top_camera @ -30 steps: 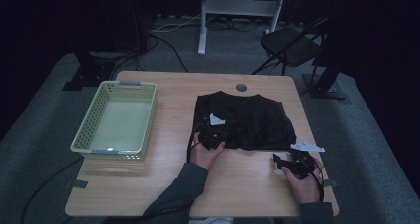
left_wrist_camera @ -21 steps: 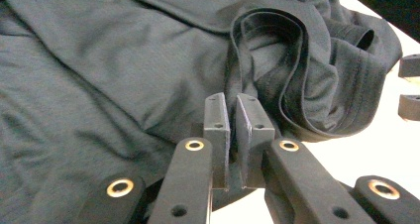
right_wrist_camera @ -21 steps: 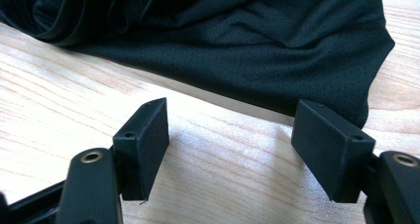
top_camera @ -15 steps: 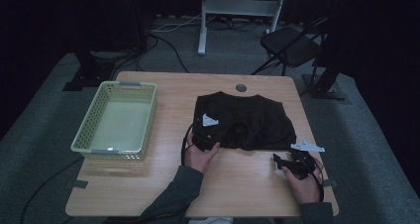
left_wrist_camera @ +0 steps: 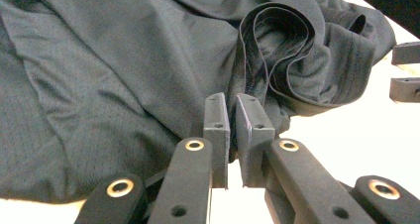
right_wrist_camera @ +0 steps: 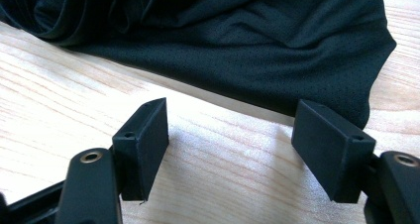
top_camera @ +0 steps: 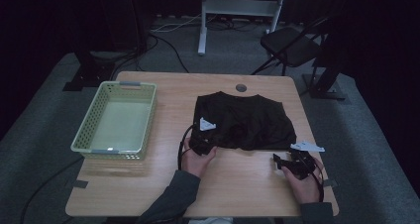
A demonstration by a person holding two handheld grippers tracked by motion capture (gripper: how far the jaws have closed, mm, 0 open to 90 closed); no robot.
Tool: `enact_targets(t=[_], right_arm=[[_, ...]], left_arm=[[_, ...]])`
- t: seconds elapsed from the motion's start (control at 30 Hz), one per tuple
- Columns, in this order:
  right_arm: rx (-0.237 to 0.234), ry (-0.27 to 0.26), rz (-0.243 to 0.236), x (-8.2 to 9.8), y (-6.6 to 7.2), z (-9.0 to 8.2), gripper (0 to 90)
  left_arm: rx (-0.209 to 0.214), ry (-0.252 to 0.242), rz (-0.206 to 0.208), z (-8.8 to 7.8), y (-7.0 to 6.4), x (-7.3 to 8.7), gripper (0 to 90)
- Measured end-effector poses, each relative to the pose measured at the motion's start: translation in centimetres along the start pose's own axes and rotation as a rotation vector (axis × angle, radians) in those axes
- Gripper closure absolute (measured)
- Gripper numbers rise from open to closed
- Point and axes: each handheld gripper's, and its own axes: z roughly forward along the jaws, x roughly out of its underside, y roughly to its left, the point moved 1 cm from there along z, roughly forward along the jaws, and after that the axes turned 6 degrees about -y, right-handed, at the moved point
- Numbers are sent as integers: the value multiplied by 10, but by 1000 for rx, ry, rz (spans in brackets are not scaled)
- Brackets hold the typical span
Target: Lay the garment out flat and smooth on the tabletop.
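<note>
A black shirt (top_camera: 247, 120) lies crumpled on the wooden table (top_camera: 237, 189), right of centre. My left gripper (top_camera: 207, 140) is at the shirt's near left corner. In the left gripper view the shirt (left_wrist_camera: 124, 60) spreads out ahead and a standing fold runs down into the narrow slit between the left gripper's (left_wrist_camera: 232, 102) pads, so it is shut on that fold. My right gripper (top_camera: 278, 160) rests low on the table just short of the shirt's near right hem. In its own view the right gripper (right_wrist_camera: 230, 117) is open, with bare wood between the pads and the shirt (right_wrist_camera: 237, 35) beyond.
A pale green perforated basket (top_camera: 79, 145) stands empty on the table's left side. A round cable hole (top_camera: 241, 87) sits near the far edge. Behind the table are a folding chair (top_camera: 292, 45) and a white stand's legs (top_camera: 203, 40). The table's edges are close to both hands.
My left hand has slid a little to the left along the shirt's near edge, staying shut. The right hand and its gripper have stayed where they were.
</note>
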Motion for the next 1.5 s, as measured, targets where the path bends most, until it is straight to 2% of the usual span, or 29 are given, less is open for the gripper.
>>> enact_targets(t=[0.33,0.77,1.2,1.37,1.5], right_arm=[[0,0,0,0,0,0,296],[0,0,1,0,0,0,296],[-6,0,-1,0,-1,0,298],[-14,-8,-7,0,-1,0,381],[-21,-31,4,-2,-1,-4,409]], left_arm=[[1,-3,-6,-13,2,7,849],[-15,-2,-40,-25,11,19,849],[-17,-4,-48,-36,14,26,849],[-25,-4,-54,-41,17,28,849],[-26,-8,-66,-45,20,30,849]])
